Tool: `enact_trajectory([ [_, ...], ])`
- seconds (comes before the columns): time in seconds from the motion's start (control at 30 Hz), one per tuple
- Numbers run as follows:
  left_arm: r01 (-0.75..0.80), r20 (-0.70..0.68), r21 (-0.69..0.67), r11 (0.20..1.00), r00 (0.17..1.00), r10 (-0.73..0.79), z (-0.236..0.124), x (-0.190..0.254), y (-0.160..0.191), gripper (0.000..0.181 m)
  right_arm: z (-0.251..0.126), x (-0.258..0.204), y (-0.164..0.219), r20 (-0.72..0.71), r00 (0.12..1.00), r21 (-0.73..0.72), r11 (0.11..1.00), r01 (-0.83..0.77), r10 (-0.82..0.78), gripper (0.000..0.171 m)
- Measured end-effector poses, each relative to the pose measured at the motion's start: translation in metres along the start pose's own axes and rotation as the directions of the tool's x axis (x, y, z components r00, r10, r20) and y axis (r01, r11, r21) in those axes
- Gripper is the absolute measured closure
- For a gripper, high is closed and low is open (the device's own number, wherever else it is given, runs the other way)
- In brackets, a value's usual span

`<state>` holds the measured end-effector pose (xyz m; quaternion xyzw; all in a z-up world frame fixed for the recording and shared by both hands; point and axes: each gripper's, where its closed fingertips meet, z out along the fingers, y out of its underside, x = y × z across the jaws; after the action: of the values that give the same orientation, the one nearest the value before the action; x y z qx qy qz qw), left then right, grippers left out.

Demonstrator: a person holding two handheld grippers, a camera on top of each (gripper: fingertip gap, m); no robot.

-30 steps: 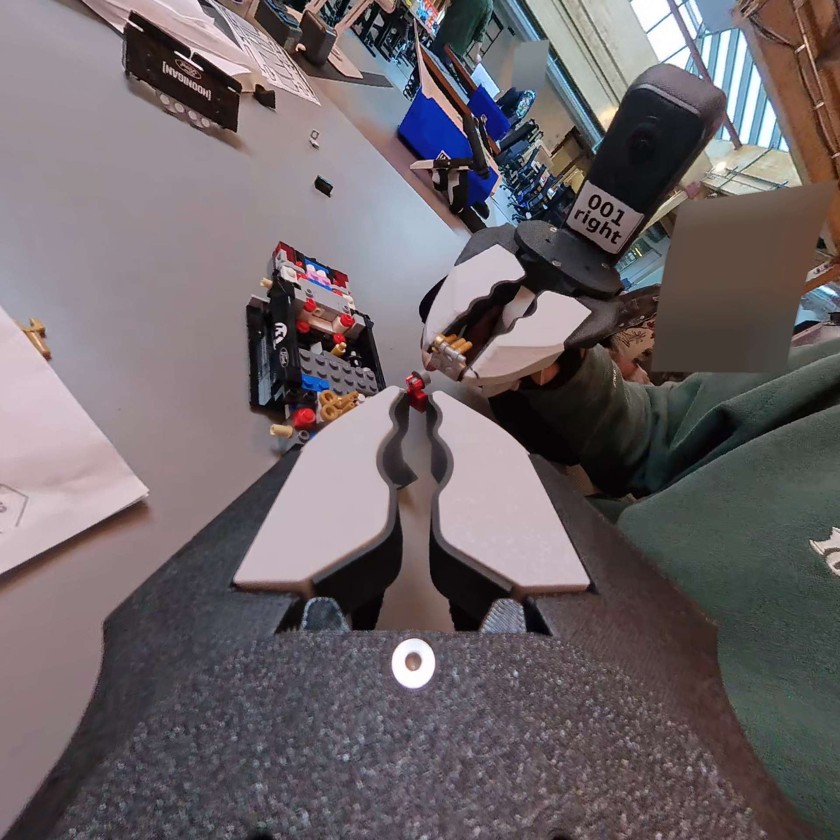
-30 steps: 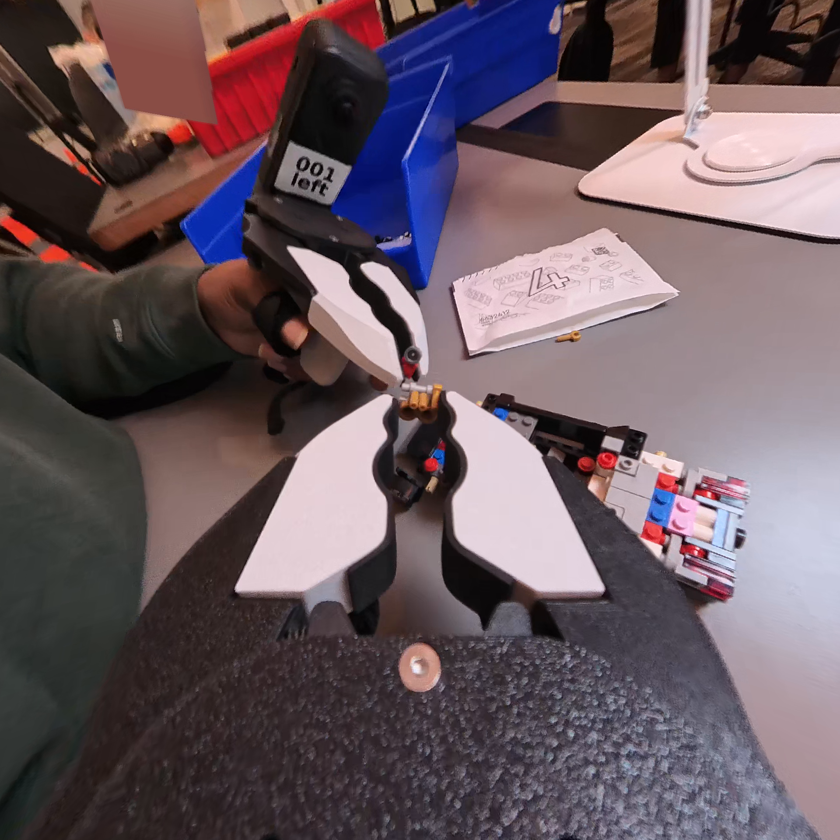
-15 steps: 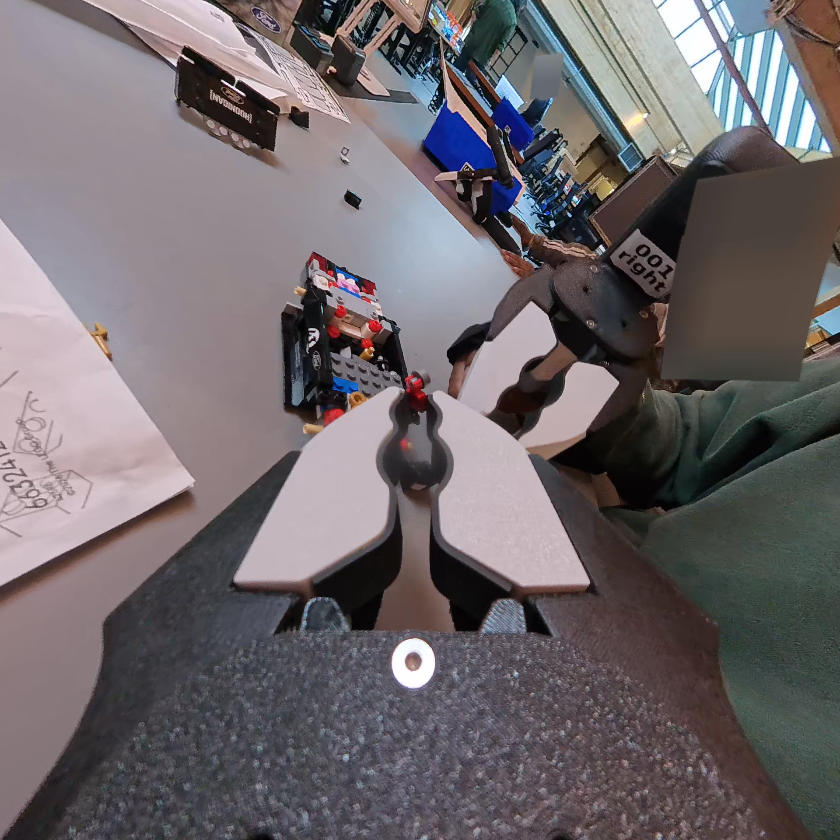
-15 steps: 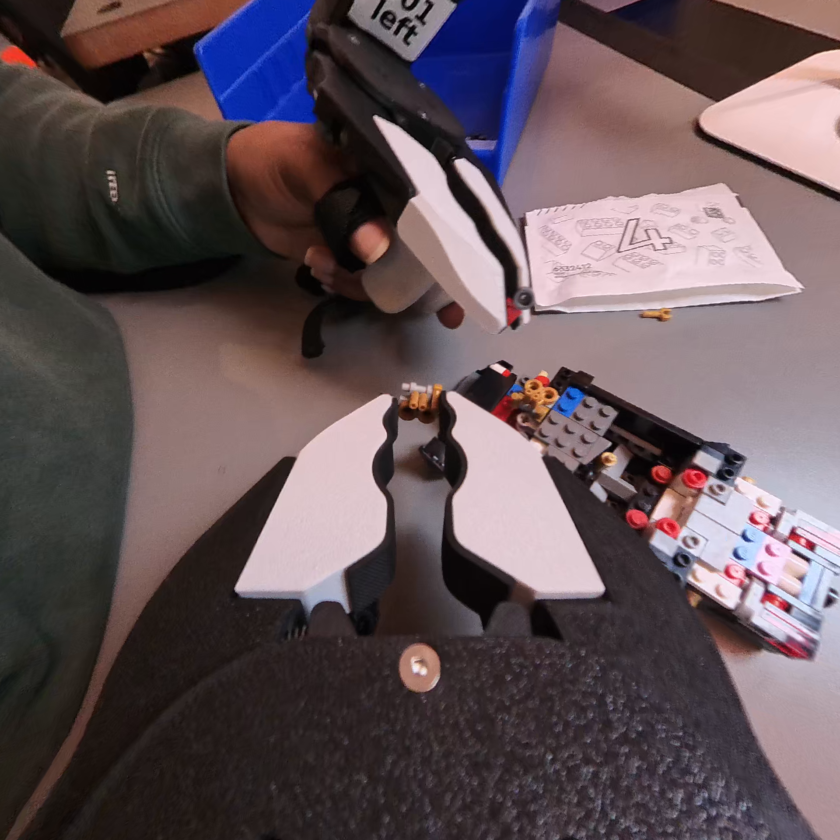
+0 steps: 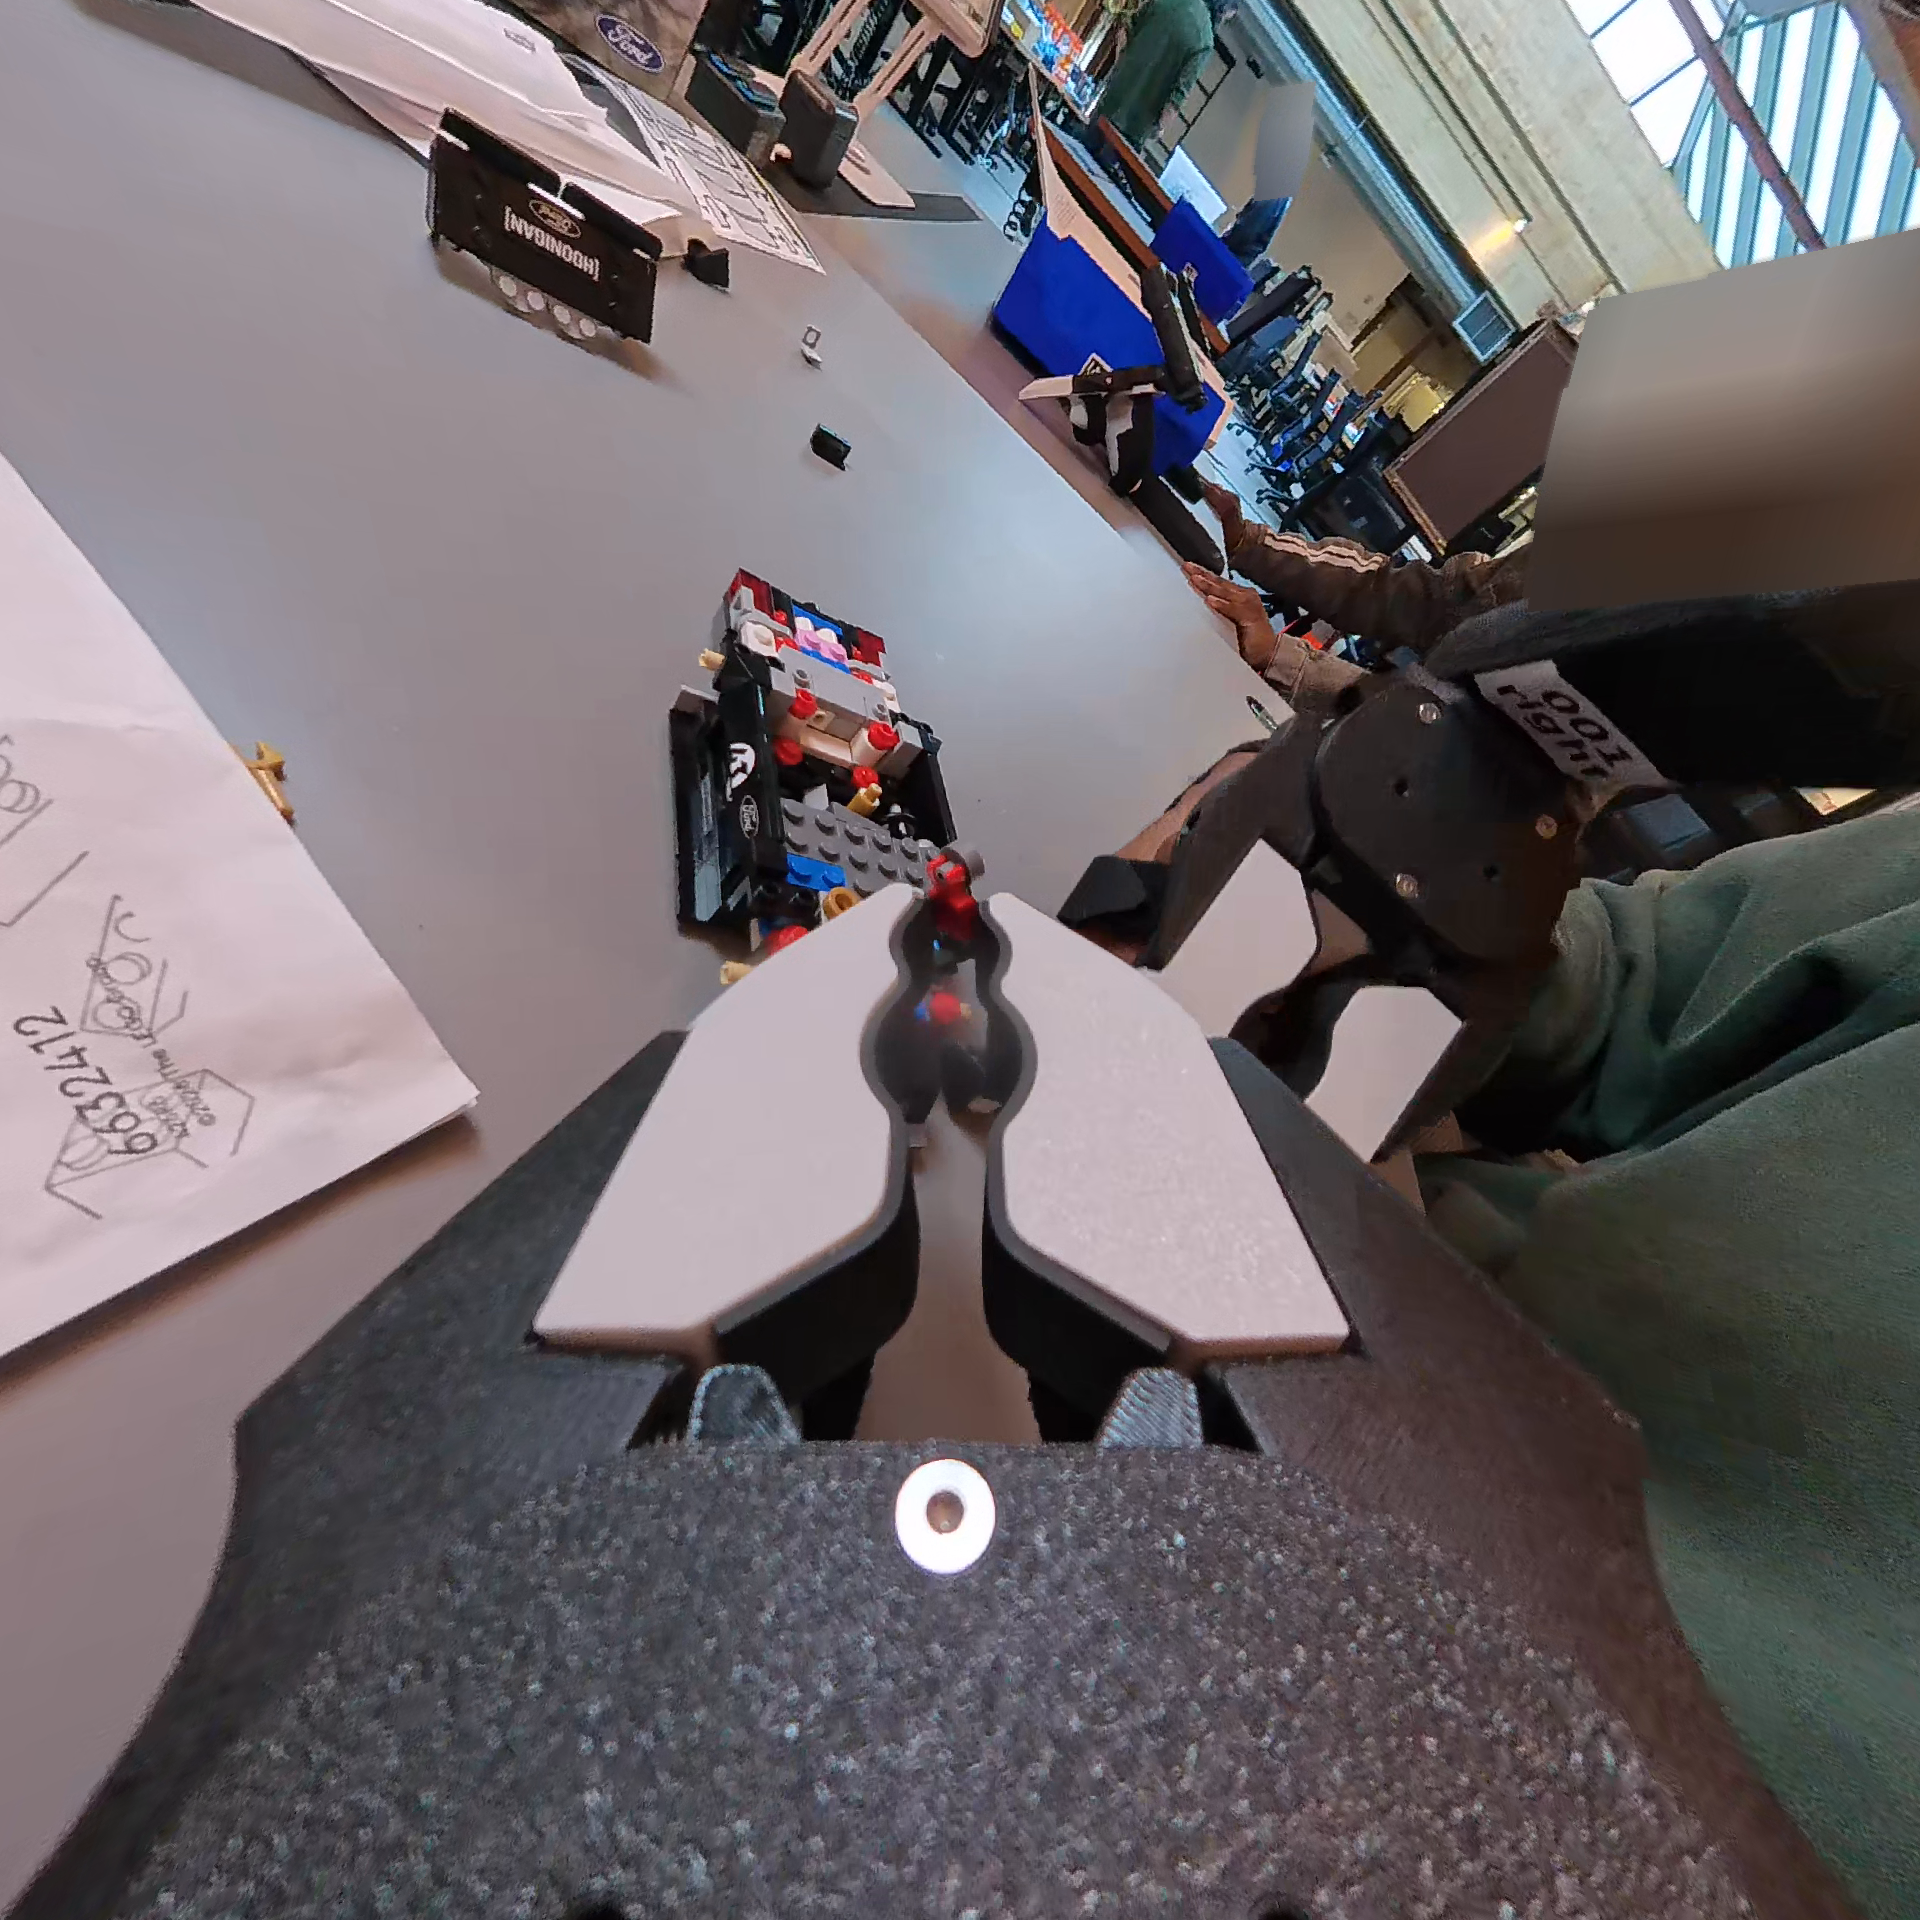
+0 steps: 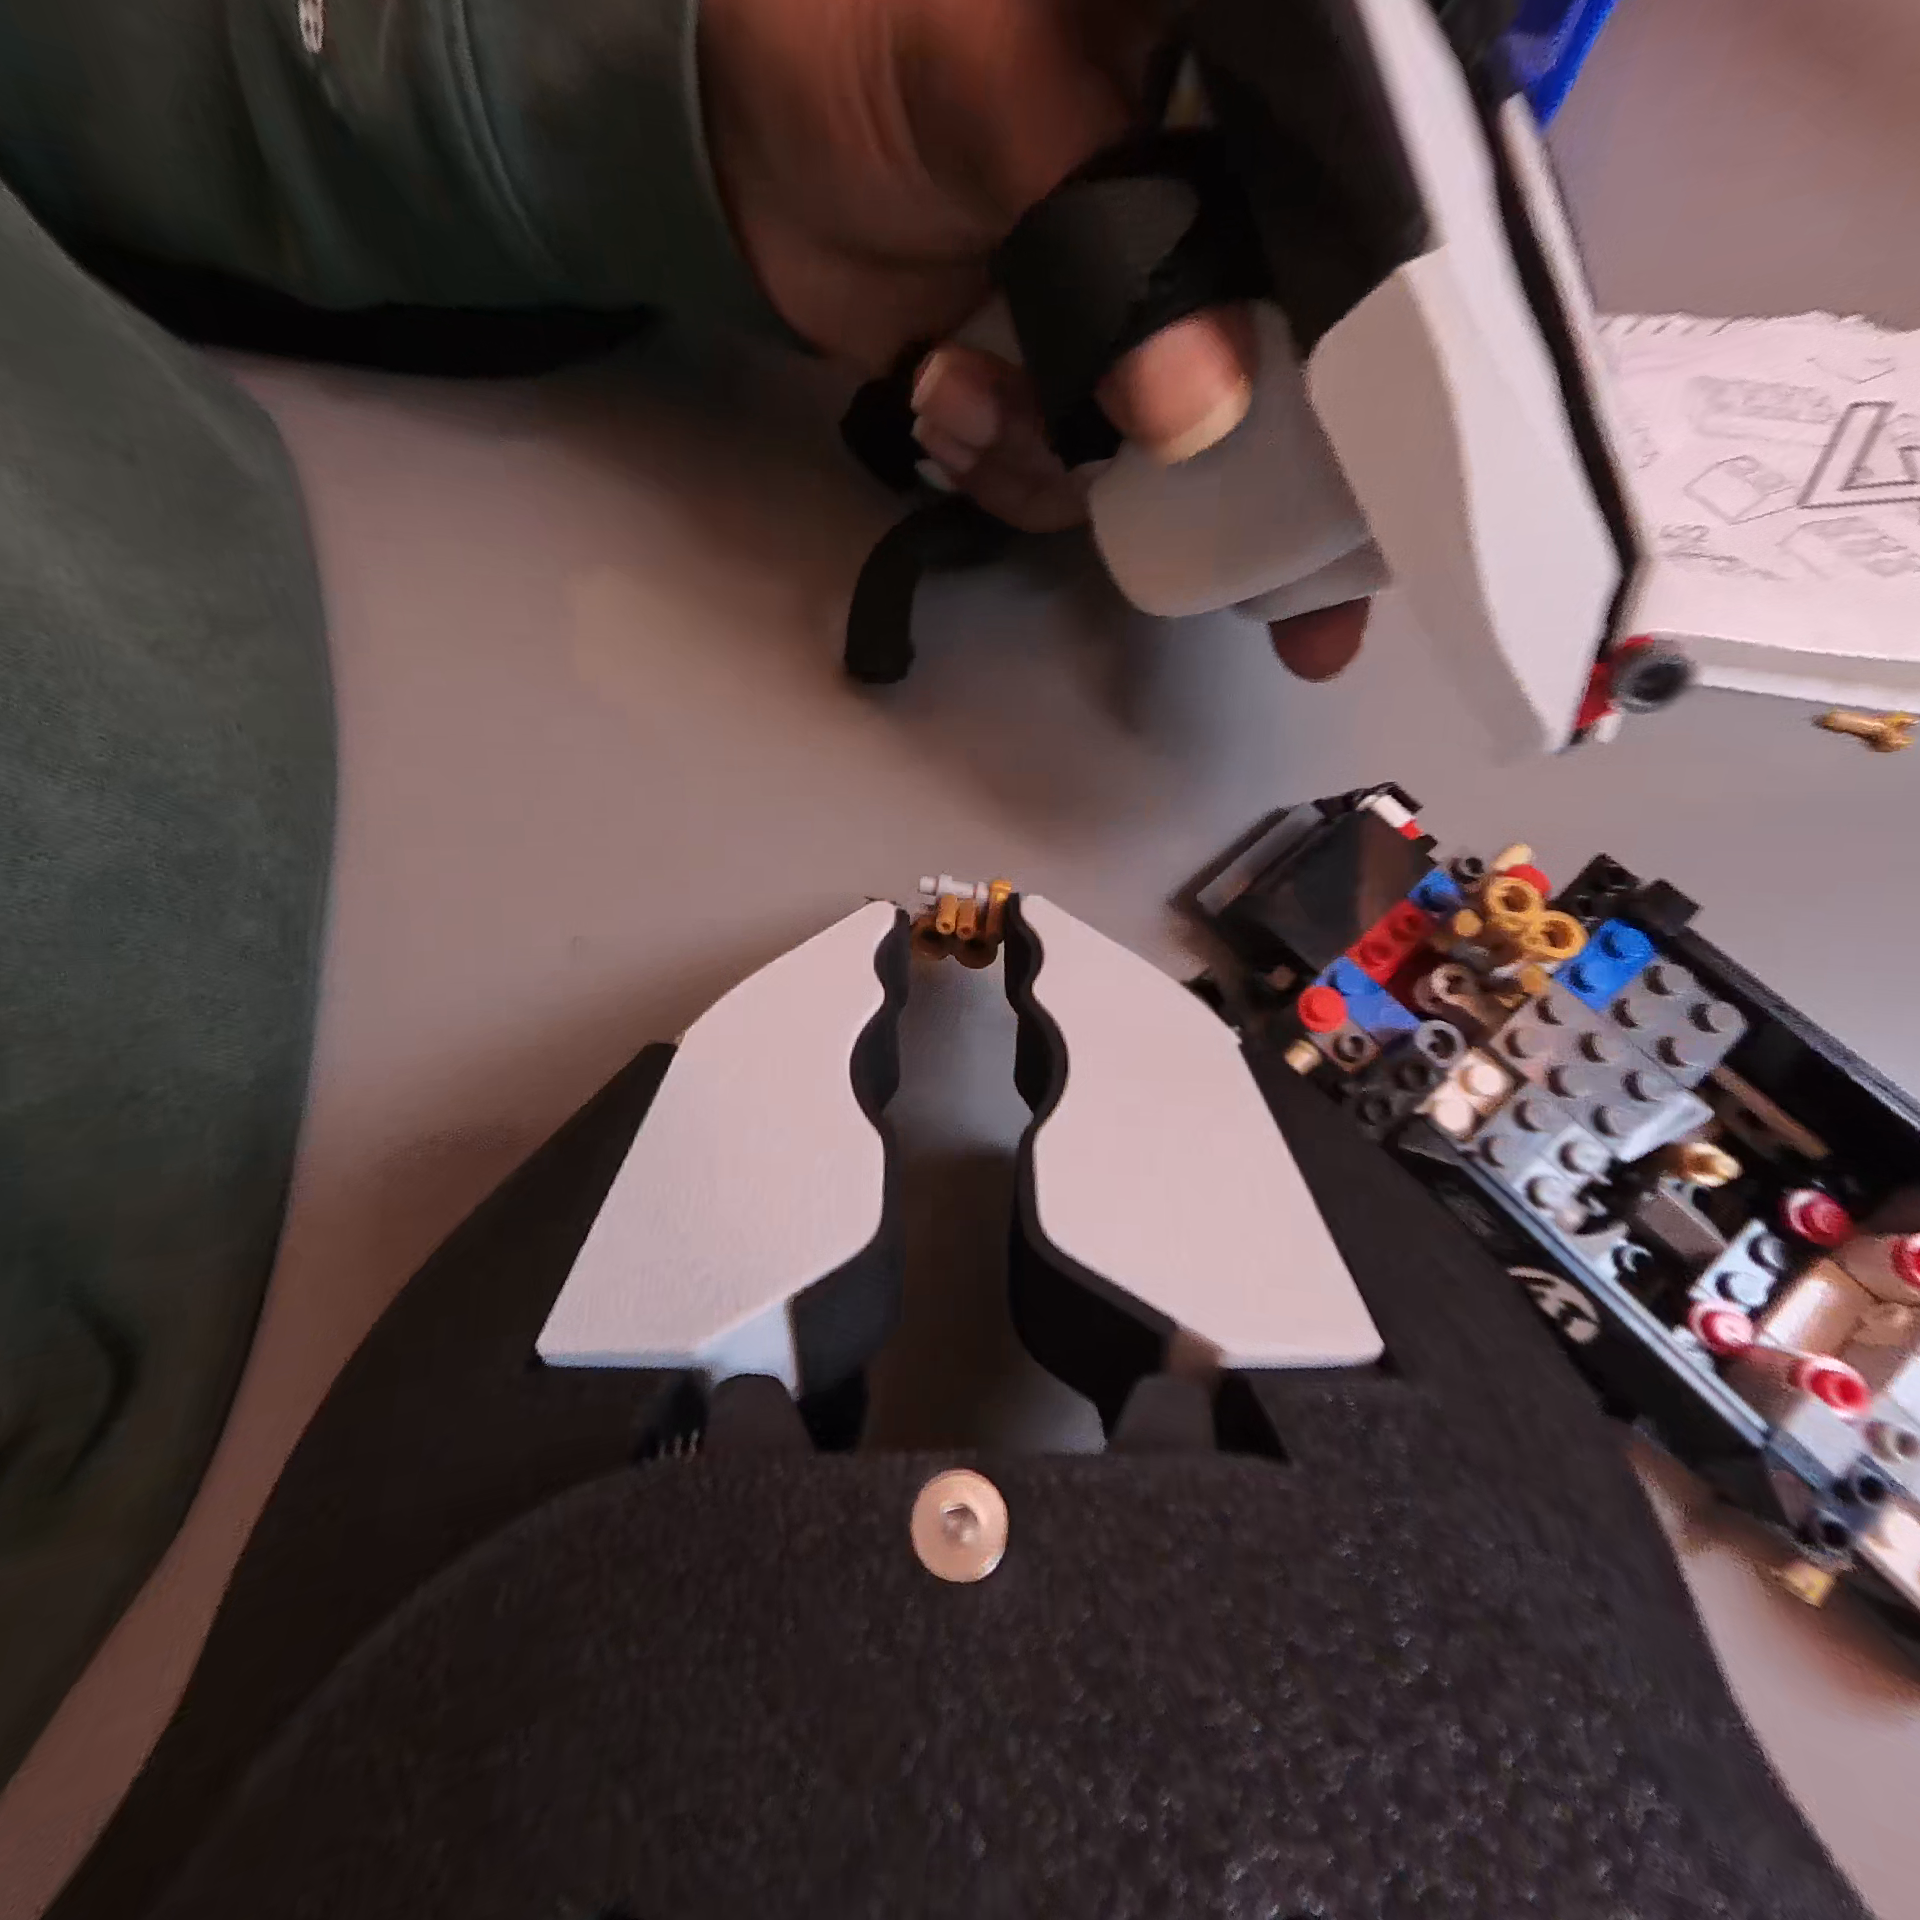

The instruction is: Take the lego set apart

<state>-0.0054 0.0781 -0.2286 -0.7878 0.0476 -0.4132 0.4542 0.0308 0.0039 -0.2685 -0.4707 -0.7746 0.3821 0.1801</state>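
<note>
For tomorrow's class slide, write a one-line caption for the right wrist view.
Right gripper pinches a small gold and grey piece in its fingers, beside the half-dismantled lego car.

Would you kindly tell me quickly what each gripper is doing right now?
Left gripper: shut on a small red piece.
Right gripper: shut on a small gold and grey piece.

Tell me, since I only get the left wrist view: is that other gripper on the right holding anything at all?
Observer: Yes, the right gripper pinches a small gold and grey piece at its tips.
Operator: Over the car?
Observer: No, the lego car lies to its right; grey table shows behind the piece.
Operator: Who holds my gripper?
Observer: A hand wraps the black handle of the left gripper, which clamps the red piece.
</note>
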Motion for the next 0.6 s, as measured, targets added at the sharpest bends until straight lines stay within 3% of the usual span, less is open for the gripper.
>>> enact_trajectory([
  [0.13, 0.004, -0.006, -0.005, 1.0, 1.0, -0.004, 0.001, 0.001, 0.001, 0.174, 0.007, -0.005, 0.005, -0.015, 0.998, -0.06, 0.996, 0.059, -0.06, 0.151],
  [0.23, 0.006, -0.012, -0.003, 1.0, 1.0, -0.006, 0.001, 0.002, 0.001, 0.174, 0.003, -0.009, 0.001, 0.021, 0.999, -0.019, 0.999, 0.046, -0.045, 0.135],
  [0.33, 0.01, -0.023, 0.001, 1.0, 1.0, -0.01, 0.001, 0.004, 0.0, 0.174, -0.011, -0.006, -0.015, 0.033, 0.999, 0.091, 0.996, 0.015, -0.018, 0.134],
  [0.43, 0.008, -0.036, 0.001, 1.0, 0.999, -0.008, 0.001, 0.006, 0.0, 0.174, -0.034, 0.017, -0.036, -0.055, 0.998, 0.242, 0.97, -0.028, 0.043, 0.138],
  [0.6, -0.042, -0.072, -0.011, 0.999, 0.997, 0.041, 0.004, 0.017, 0.001, 0.174, -0.062, 0.061, -0.051, -0.152, 0.952, 0.439, 0.881, -0.175, 0.265, 0.149],
])
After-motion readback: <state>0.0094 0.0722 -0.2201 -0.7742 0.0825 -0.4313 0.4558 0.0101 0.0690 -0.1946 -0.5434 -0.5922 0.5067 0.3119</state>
